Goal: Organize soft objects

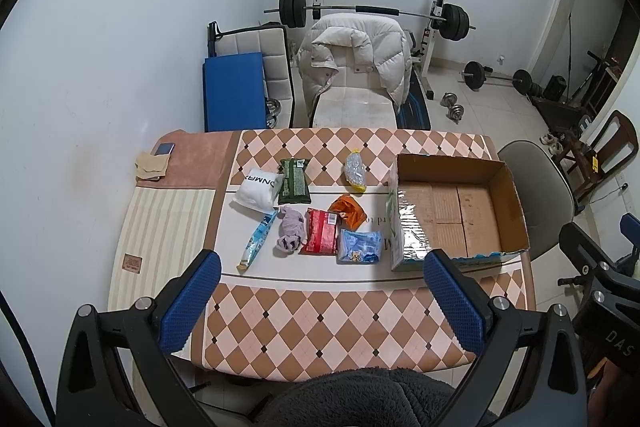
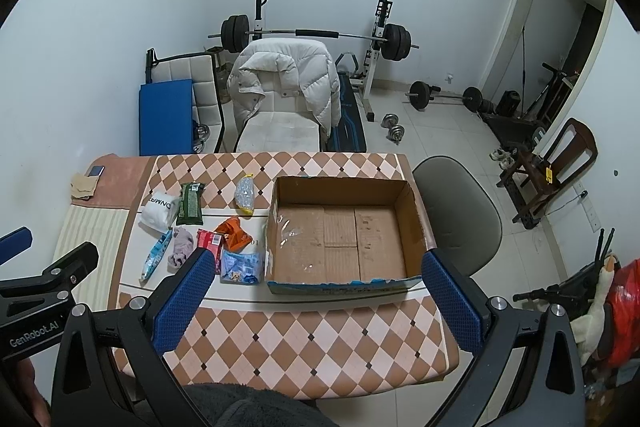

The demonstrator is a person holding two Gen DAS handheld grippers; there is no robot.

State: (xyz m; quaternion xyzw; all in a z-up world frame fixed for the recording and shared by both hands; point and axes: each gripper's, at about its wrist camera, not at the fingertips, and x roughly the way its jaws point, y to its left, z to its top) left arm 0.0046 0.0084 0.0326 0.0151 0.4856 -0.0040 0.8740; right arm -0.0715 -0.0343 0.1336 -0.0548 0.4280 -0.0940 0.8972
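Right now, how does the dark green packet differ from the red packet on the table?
The dark green packet lies farther from the camera, beside the white cloth bundle; the red packet lies nearer, beside the crumpled grey sock. They differ plainly in colour. Both lie flat, outside the open cardboard box.

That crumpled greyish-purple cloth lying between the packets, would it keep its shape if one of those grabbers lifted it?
Probably not. The crumpled greyish-purple cloth lies in loose folds, so it would likely droop and unfold when lifted. It looks light, and being fabric it should not slip from the textured blue fingers, nor roll if pushed.
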